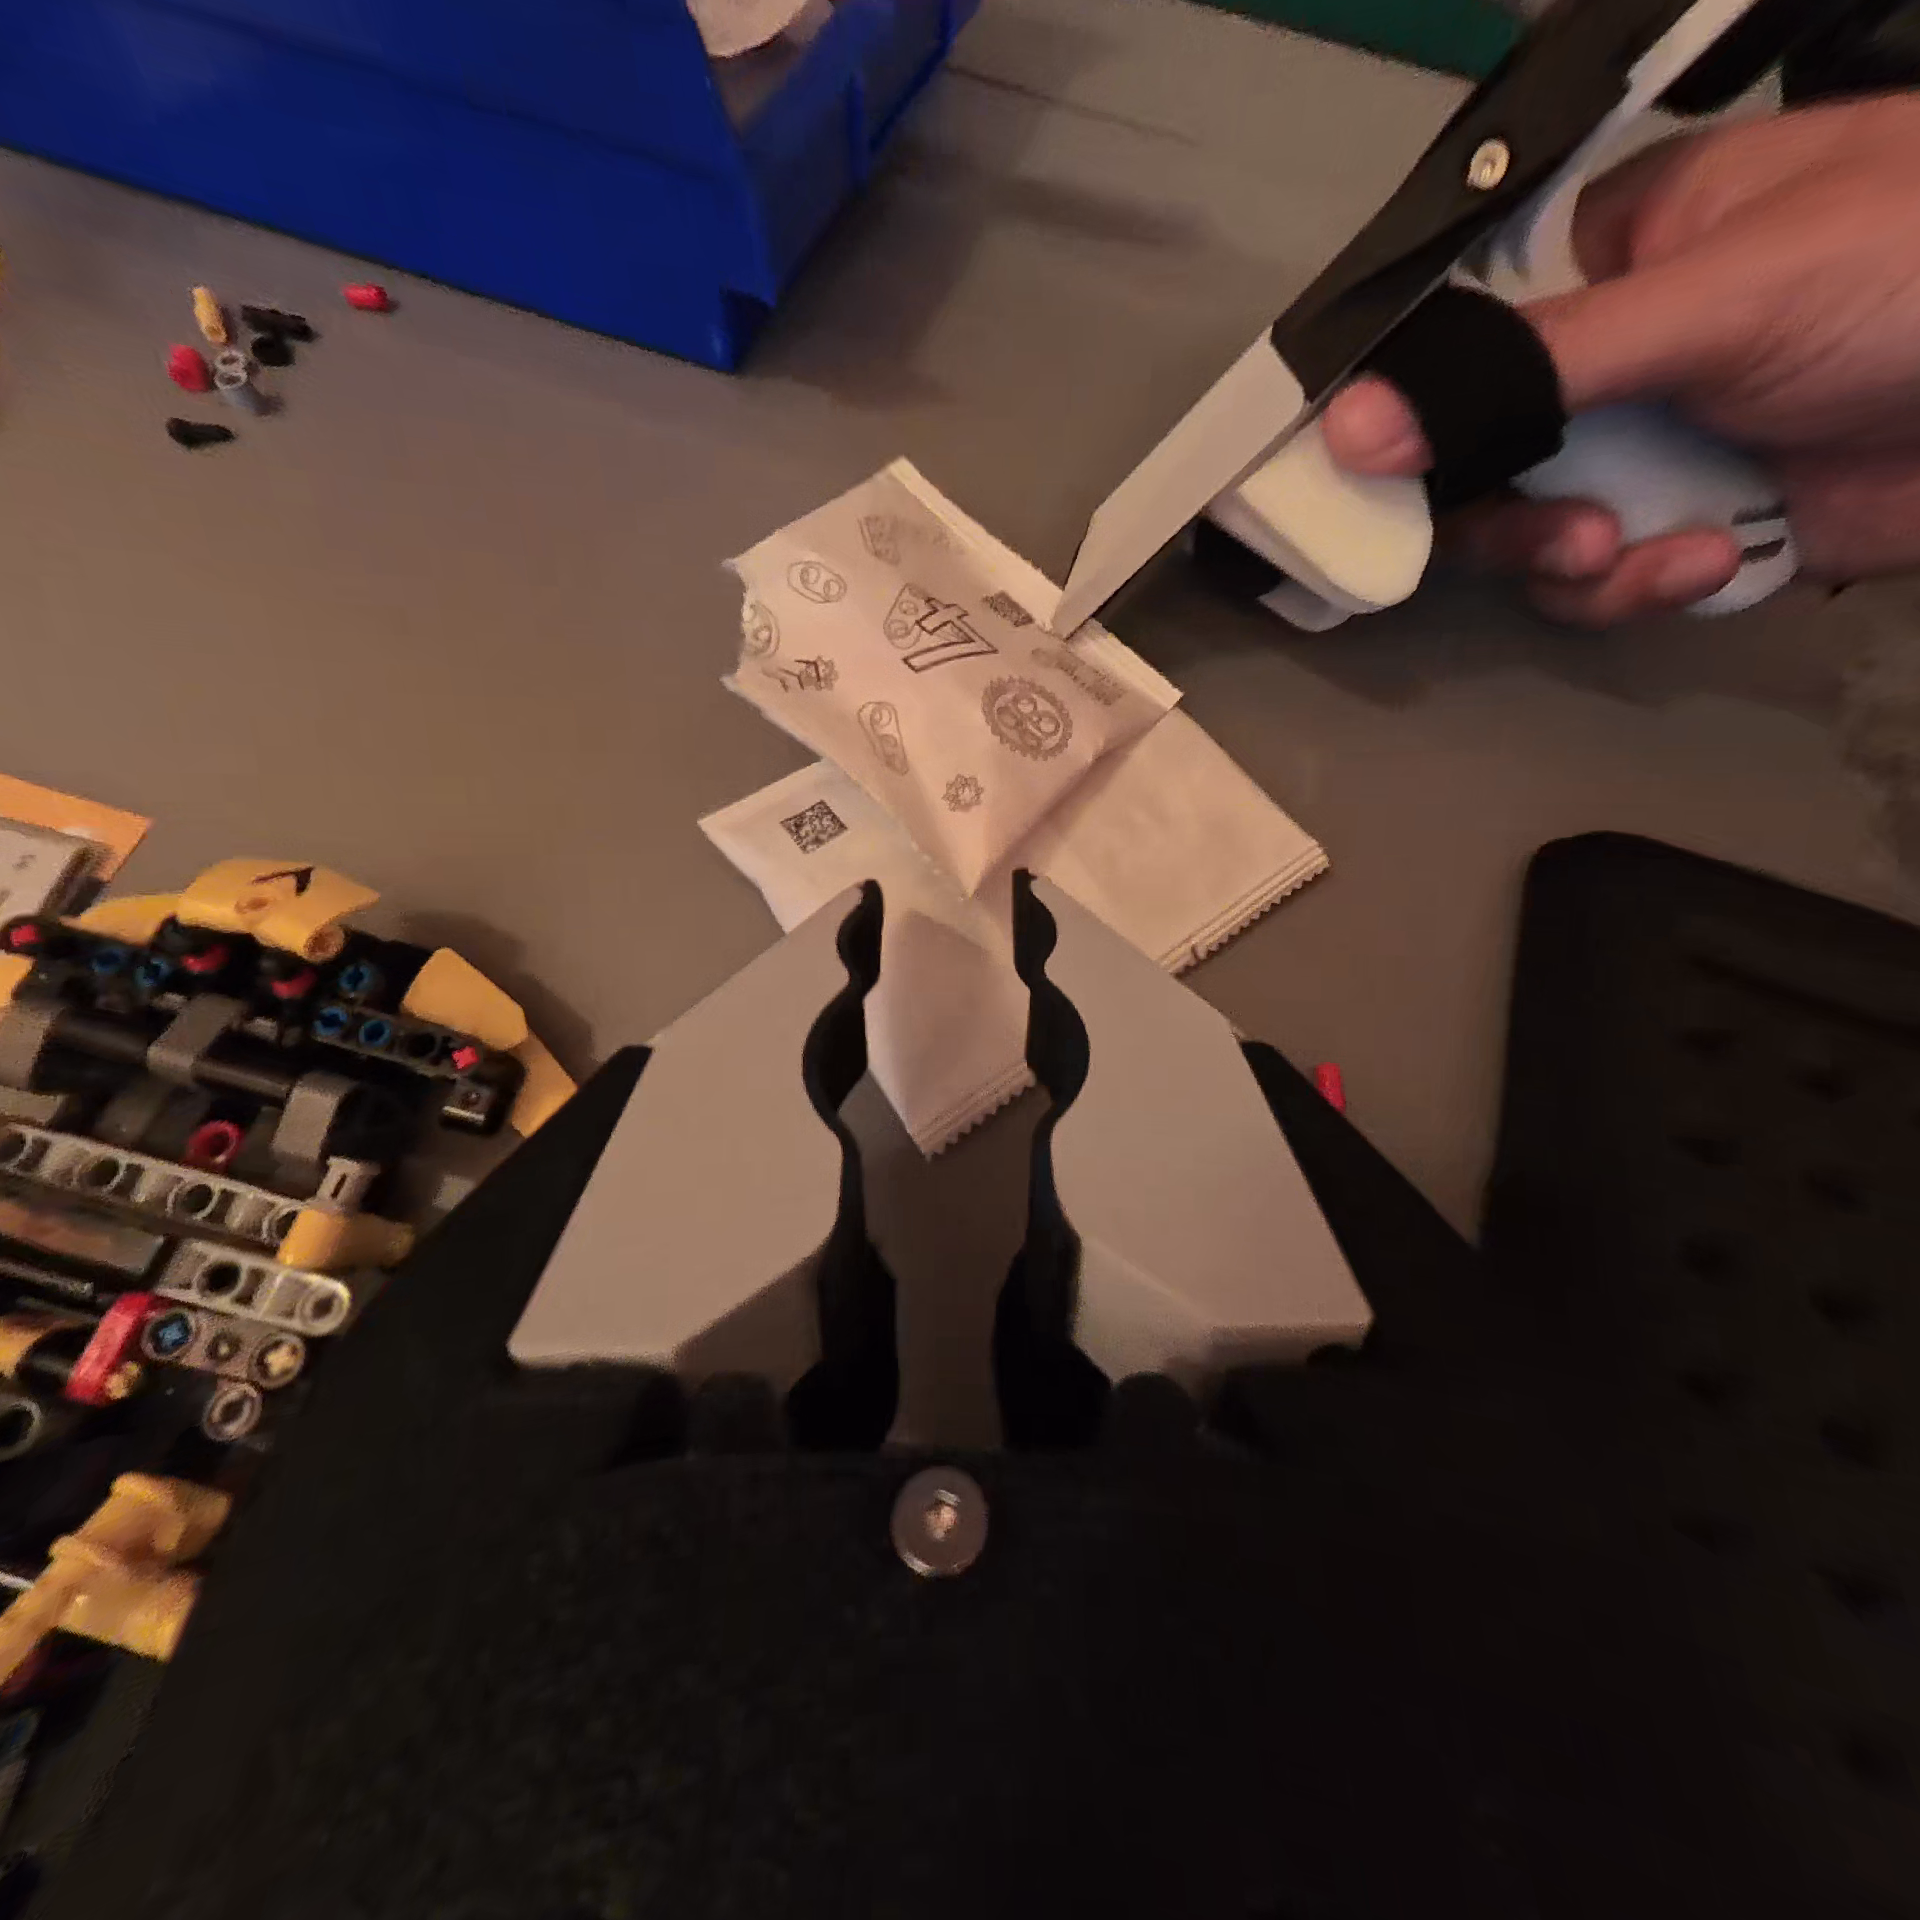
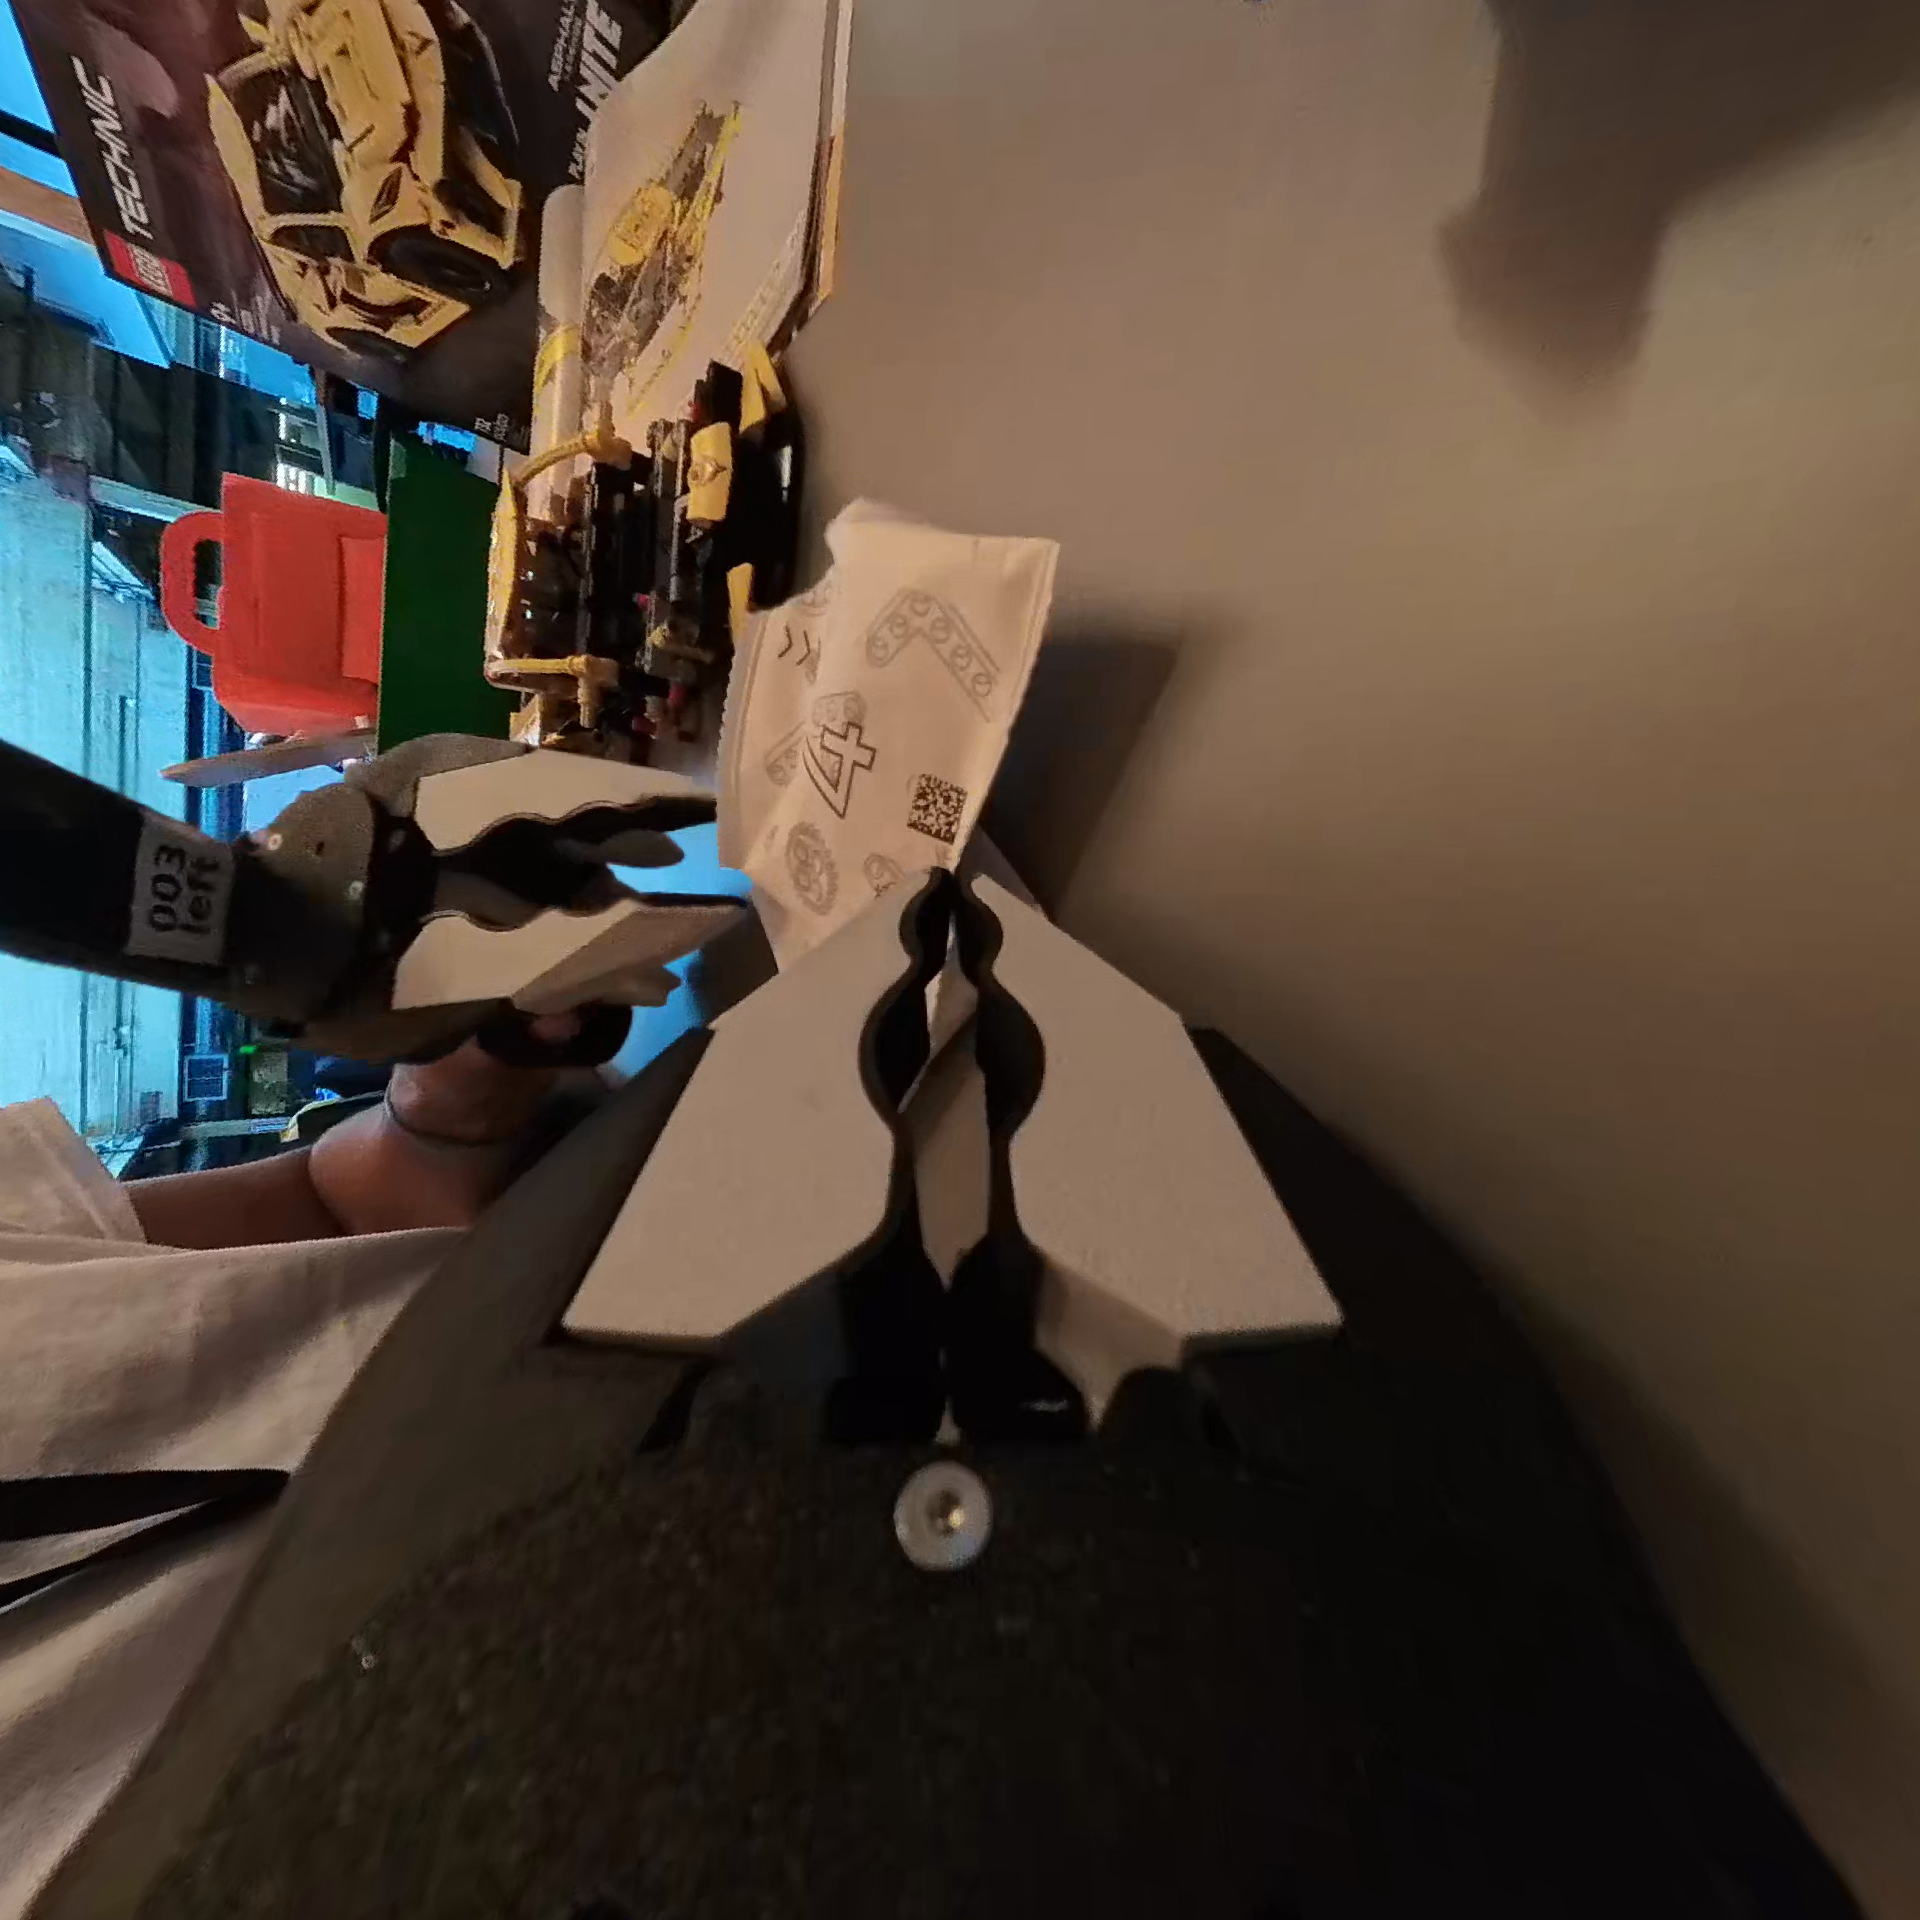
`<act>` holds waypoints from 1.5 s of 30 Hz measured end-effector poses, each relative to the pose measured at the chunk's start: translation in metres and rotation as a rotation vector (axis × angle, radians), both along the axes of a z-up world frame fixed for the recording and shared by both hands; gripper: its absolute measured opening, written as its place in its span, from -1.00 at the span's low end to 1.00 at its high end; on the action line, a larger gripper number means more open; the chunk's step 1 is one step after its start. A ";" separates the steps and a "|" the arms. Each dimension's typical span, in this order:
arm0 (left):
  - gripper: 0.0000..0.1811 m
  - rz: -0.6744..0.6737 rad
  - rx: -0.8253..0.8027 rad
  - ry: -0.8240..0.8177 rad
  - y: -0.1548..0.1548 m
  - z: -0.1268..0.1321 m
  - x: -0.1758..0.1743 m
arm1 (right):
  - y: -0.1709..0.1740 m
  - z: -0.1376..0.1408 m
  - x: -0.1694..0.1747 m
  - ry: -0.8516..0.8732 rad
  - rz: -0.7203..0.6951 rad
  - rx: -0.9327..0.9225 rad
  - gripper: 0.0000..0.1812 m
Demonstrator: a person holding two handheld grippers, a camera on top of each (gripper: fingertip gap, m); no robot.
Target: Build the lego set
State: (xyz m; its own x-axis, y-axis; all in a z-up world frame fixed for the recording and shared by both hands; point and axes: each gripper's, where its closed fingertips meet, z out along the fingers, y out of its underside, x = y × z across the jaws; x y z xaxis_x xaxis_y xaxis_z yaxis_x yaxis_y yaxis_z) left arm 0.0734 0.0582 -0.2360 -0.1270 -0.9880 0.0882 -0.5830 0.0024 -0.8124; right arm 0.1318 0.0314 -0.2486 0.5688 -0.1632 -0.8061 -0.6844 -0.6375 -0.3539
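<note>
Right hand-held gripper [image 2: 943, 883] clenched on the edge of a printed paper bag [image 2: 883, 717]. Left hand-held gripper [image 1: 945, 894] released, fingertips just beside the bag above the grey counter [image 1: 468, 582]; half-built yellow car [image 1: 208, 1122] nearby

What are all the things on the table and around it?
paper bags: three, white, table middle; top one pinched
car model: one, yellow and black, half-built, left
loose pieces: a few, red, black, grey, far left
bin: one, blue, back
set box: one, dark, behind model
booklet: one, open, beside box
table: one, grey
left hand-held gripper: open, by bags
right hand-held gripper: shut on top bag
</note>
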 end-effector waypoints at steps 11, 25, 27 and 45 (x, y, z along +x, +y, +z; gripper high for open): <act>-1.00 0.125 -0.346 0.056 0.020 0.005 0.012 | -0.017 0.017 -0.002 -0.543 0.251 0.278 -0.66; -1.00 0.257 -1.046 0.057 0.013 0.021 0.024 | -0.003 0.007 -0.002 -1.411 0.529 0.282 -0.70; -1.00 0.269 -1.088 0.052 0.014 0.023 0.024 | 0.000 0.006 0.001 -1.469 0.547 0.277 -0.76; -1.00 0.331 -1.425 -0.036 0.018 0.051 0.030 | 0.011 0.004 -0.003 -1.568 0.524 0.326 -0.85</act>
State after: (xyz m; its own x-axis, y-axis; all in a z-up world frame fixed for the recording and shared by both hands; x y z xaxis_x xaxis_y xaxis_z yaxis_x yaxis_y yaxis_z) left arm 0.1036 0.0761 -0.1854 0.0603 -0.0530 0.9968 -0.3771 -0.9258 -0.0264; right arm 0.1286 0.0428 -0.2448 0.7330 0.3374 0.5906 0.6779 -0.4342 -0.5932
